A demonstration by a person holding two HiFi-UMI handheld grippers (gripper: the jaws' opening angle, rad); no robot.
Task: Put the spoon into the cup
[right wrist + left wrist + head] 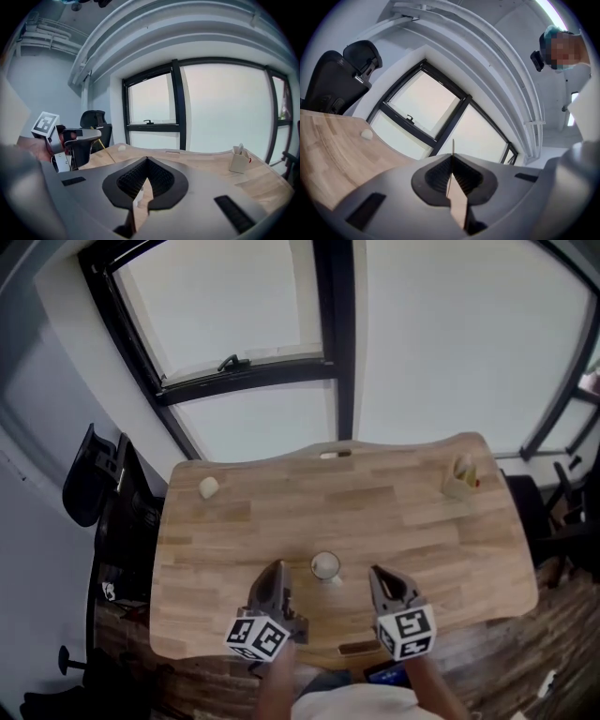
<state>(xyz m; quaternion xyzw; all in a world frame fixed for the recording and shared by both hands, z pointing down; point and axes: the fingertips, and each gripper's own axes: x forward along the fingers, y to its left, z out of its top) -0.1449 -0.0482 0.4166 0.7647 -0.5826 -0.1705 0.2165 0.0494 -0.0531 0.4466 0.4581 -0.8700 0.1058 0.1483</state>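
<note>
A small white cup (324, 565) stands upright on the wooden table (234, 549), near its front edge. My left gripper (272, 589) is just left of the cup and my right gripper (386, 589) just right of it; both stay clear of it. In the left gripper view the left gripper (452, 157) is shut on the spoon (452, 146), a thin gold handle that pokes out past the tips. The right gripper view shows that handle (104, 147) slanting from the left gripper (75, 140). The spoon's bowl is hidden. My right gripper (146, 160) is shut and holds nothing.
A beige holder with utensils (460, 479) stands at the table's far right. A small white round object (208, 487) lies at the far left. A black office chair (94, 474) stands off the left edge. Large windows rise behind the table.
</note>
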